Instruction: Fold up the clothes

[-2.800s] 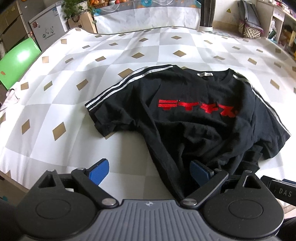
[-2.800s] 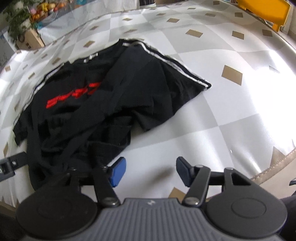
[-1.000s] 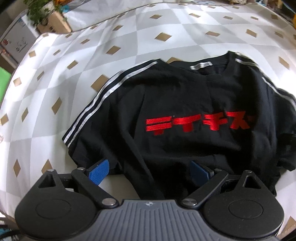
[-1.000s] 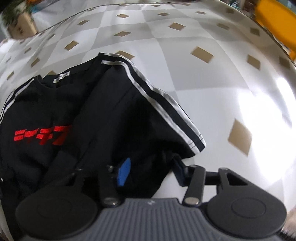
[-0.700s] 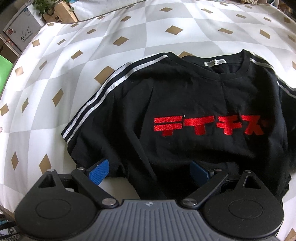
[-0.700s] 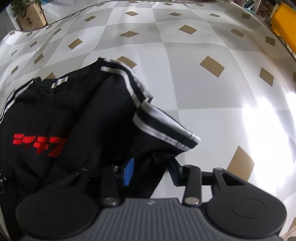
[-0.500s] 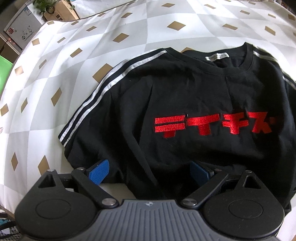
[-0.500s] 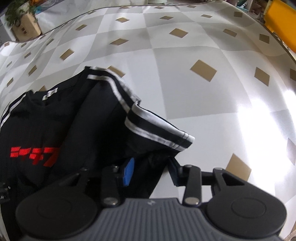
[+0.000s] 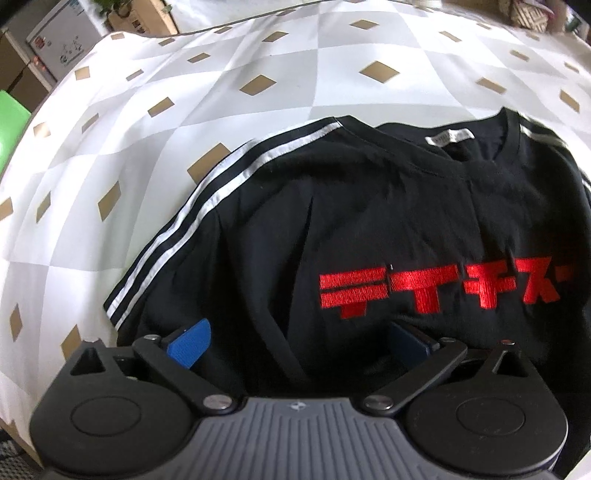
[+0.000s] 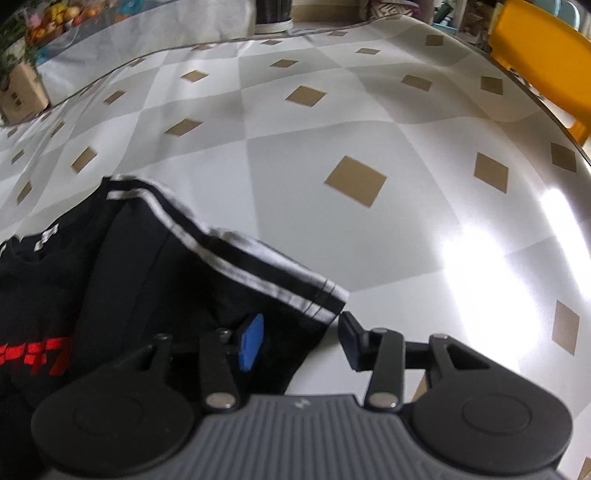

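A black T-shirt [image 9: 369, 221] with red lettering and white sleeve stripes lies face up on the checked tablecloth [image 9: 258, 66]. My left gripper [image 9: 295, 341] is open, its blue pads [image 9: 190, 343] straddling the shirt's lower left body near the hem. In the right wrist view the shirt [image 10: 129, 258] fills the lower left. My right gripper [image 10: 299, 341] is open around the cloth under the striped right sleeve [image 10: 258, 273], which hangs lifted over its fingers [image 10: 251, 341].
A yellow chair [image 10: 543, 51] stands past the table's far right edge. A green chair [image 9: 9, 125], a white cabinet [image 9: 59, 44] and a cardboard box [image 9: 147, 14] stand beyond the left side. Bare tablecloth [image 10: 369, 129] lies to the right of the shirt.
Both grippers have moved forward over the shirt. The right jaws have widened again, and the striped sleeve has risen and straightened over them. The left jaws stay wide apart.
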The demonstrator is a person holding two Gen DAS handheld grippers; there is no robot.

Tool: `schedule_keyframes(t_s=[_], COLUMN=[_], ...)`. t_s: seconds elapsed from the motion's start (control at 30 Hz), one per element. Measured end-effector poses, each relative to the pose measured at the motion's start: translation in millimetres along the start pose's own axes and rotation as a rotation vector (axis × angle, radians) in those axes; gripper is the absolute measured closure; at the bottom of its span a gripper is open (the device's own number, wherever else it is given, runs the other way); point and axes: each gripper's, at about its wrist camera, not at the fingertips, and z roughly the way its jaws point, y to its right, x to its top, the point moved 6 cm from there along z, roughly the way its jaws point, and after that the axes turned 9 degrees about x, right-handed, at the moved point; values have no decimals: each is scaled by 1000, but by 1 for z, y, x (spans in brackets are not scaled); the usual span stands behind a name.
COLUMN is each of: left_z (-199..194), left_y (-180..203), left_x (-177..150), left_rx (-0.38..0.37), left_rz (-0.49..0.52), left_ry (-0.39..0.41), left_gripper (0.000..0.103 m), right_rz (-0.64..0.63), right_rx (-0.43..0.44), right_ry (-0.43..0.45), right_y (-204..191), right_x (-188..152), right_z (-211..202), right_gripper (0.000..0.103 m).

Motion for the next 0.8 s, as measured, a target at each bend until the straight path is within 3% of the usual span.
schedule_keyframes(t_s=[0.17,0.33,0.43,0.8], left_z=[5,7,5,13], left_y=[2,3,5,-3], left_x=[9,10,5,-11], left_rx=[2,-12,-7,-4], left_rz=[-15,-28,-31,-33], left_ry=[19,17,24,32], left_gripper=[0,0,0,0], right_rz=[67,170,211,102], right_rx=[14,129,217,195], right_ry=[3,52,12,-59], right_y=[6,7,-1,-35], right_x=[6,14,10,-7], right_z=[0,-19,-20,-2], right_gripper=[51,37,34,30])
